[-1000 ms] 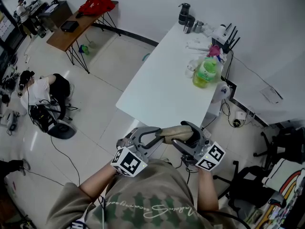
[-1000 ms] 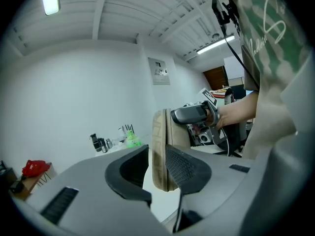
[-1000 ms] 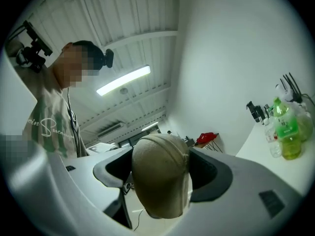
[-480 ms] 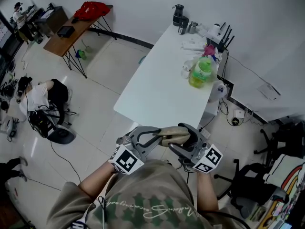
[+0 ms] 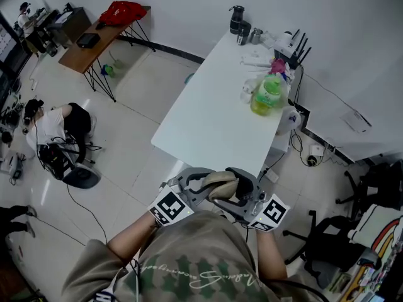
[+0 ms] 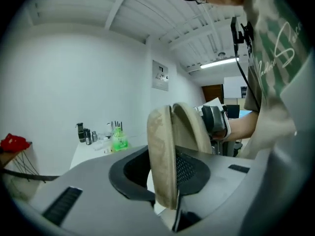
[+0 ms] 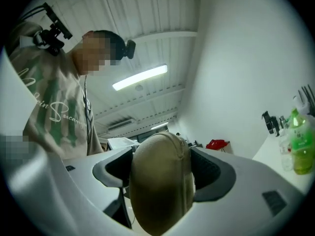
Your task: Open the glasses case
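Case-in-air hold, head view first: glasses case [image 5: 220, 185] sits crosswise close to the person's chest, well short of the white table [image 5: 208, 124], with the left gripper [image 5: 203, 181] on one end and the right gripper [image 5: 239, 185] on the other; a two-ended hold like this probably serves to steady one part while the other is worked loose. Left gripper view: case stands on edge between the jaws with its seam facing the camera, one shell toward each pad [image 6: 191, 168]; the pads lie against both faces, and these jaws have just been opening with the case between them, so I judge the grip light. Seam looks like a zip line running down the middle; near the top the two halves seem slightly parted, though I cannot be sure it is more than shadow. Right gripper view: rounded end of the case fills the gap, both jaws closed onto its sides, a firm clamp. Look of the thing: tan fabric skin, oval clamshell, domed faces, soft sheen, no glasses visible; opening not yet done by my reading
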Demonstrator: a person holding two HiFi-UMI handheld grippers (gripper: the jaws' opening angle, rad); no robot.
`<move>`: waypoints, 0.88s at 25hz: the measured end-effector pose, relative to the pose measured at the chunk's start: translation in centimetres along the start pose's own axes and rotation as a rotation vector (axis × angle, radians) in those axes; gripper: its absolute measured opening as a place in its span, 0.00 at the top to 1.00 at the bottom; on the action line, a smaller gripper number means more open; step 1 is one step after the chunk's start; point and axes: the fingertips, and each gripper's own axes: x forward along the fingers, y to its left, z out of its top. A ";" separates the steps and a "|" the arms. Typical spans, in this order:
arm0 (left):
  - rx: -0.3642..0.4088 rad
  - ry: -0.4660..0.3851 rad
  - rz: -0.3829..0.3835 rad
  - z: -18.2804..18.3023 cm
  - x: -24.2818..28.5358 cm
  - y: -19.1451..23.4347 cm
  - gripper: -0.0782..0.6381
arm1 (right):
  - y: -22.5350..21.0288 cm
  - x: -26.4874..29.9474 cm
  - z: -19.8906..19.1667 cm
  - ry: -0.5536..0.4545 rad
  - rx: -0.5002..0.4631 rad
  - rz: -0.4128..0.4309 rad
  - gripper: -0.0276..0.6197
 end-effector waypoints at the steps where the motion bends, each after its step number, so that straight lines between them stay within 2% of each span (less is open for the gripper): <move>1: -0.016 0.011 -0.002 -0.3 0.1 0.2 0.78 | -0.3 0.1 -0.2 -0.013 0.014 -0.008 0.41; 3: -0.095 0.019 0.032 -1.2 0.0 1.6 0.79 | -1.4 0.4 -0.5 -0.031 0.019 -0.061 0.41; 4: -0.158 0.011 0.076 -1.6 -0.3 2.8 0.79 | -2.2 0.3 -0.4 -0.041 0.010 -0.112 0.42; 7: -0.381 -0.016 0.286 -3.5 -2.2 7.6 0.79 | -4.9 -0.7 0.6 -0.055 -0.034 -0.344 0.42; 9: -0.473 0.005 0.383 -5.1 -2.6 9.6 0.79 | -5.9 -0.2 0.2 0.004 -0.093 -0.481 0.42; 11: -0.480 0.039 0.399 -5.7 -1.7 9.4 0.79 | -5.9 1.9 -1.3 0.108 -0.156 -0.548 0.42; 13: -0.437 0.045 0.437 -5.6 -0.7 8.8 0.79 | -6.4 3.7 -2.7 0.179 -0.197 -0.623 0.42; 15: -0.412 0.027 0.510 -5.3 -0.1 8.6 0.79 | -7.3 4.0 -2.9 0.181 -0.221 -0.713 0.42; 18: -0.445 -0.014 0.577 -5.6 -0.1 8.7 0.79 | -8.9 2.3 -3.0 0.232 -0.271 -0.802 0.42; 19: -0.461 -0.036 0.580 -5.4 -0.3 8.8 0.79 | -9.4 1.6 -3.5 0.256 -0.267 -0.820 0.45; 20: -0.473 -0.059 0.570 -5.0 -0.5 8.8 0.79 | -10.0 0.9 -4.3 0.270 -0.242 -0.828 0.54; 22: -0.473 -0.088 0.526 -4.2 -0.3 8.5 0.79 | -10.7 0.4 -5.8 0.268 -0.157 -0.810 0.58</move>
